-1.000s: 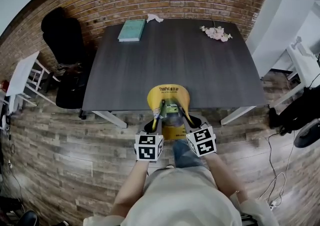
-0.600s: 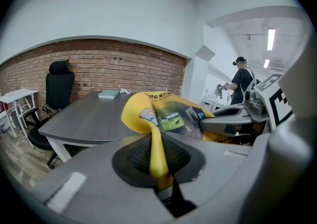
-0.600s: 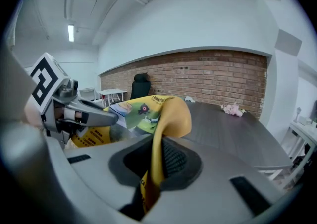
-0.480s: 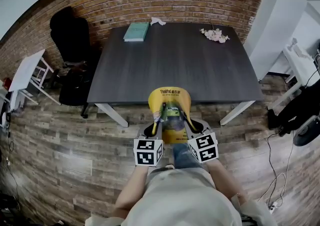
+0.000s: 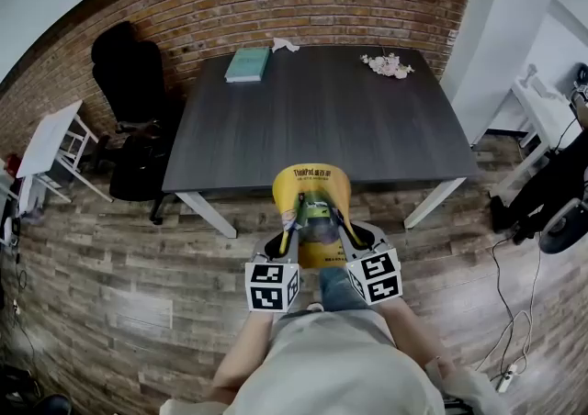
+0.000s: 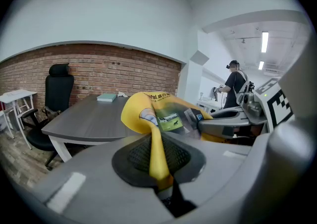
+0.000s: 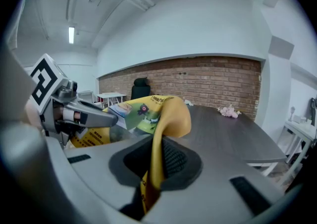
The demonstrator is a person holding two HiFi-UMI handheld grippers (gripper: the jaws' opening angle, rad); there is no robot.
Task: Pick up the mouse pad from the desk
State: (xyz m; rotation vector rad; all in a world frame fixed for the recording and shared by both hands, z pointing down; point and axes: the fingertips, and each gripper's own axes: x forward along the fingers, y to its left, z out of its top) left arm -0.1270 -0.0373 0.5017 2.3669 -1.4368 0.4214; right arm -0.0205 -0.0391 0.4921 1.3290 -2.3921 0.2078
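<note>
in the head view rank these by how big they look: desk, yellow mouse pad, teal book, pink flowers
1. desk
2. mouse pad, though it is held nearer the camera
3. teal book and pink flowers: about alike, not ranked

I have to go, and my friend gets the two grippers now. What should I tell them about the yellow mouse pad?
Left gripper: shut on the mouse pad, pinching its left side.
Right gripper: shut on the pad's right side.
Mouse pad: bowed up between the two grippers, held off the desk, near its front edge.
Done: the pad is picked up.
Left: nothing of the pick-up itself. Probably best to keep both grips firm so it does not slip.
</note>
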